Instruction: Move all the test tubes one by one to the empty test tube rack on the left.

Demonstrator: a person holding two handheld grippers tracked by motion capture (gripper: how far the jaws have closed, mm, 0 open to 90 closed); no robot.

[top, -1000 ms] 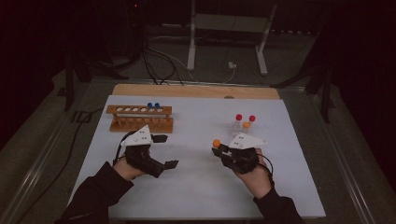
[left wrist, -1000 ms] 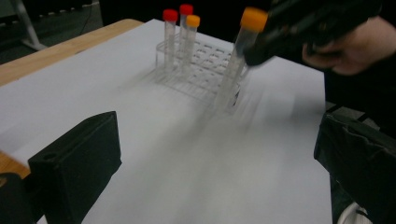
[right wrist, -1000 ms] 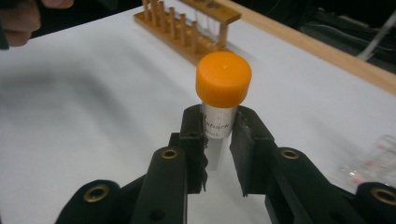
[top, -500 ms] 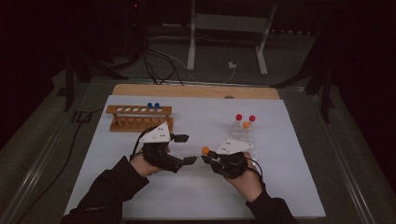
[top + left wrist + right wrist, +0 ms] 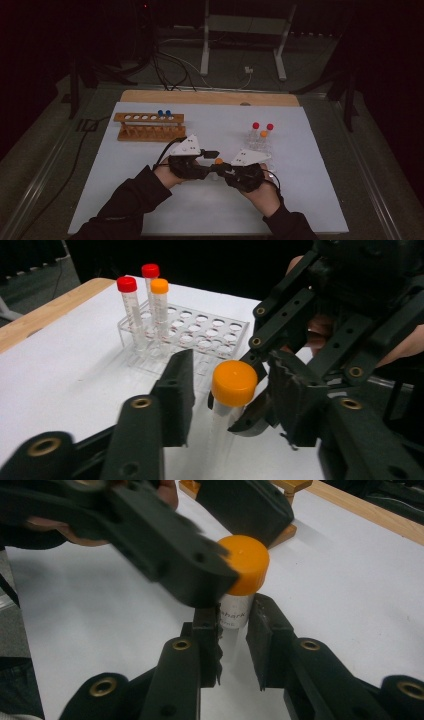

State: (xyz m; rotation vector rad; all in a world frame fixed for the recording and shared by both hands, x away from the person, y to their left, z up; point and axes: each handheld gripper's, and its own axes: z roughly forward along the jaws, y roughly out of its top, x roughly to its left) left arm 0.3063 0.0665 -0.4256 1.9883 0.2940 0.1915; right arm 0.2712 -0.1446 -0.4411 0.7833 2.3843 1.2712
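A clear tube with an orange cap (image 5: 218,161) is held low over the white mat (image 5: 300,165), between the two hands. My right gripper (image 5: 235,616) is shut on the tube's labelled body (image 5: 234,614), just under the cap (image 5: 245,570). My left gripper (image 5: 232,371) faces it from the other side, its jaws open on either side of the orange cap (image 5: 234,382). In the high view the left gripper (image 5: 212,156) and right gripper (image 5: 223,170) meet tip to tip at the mat's middle.
A wooden rack (image 5: 149,126) with two blue-capped tubes (image 5: 164,113) stands at the back left. A clear plastic rack (image 5: 260,145) at the back right holds two red-capped tubes (image 5: 127,310) and an orange-capped one (image 5: 160,305). A wooden board (image 5: 210,97) edges the far side.
Both hands have moved inward to the mat's centre. The right gripper brought the orange-capped tube leftward, and the left gripper's jaws now straddle its cap.
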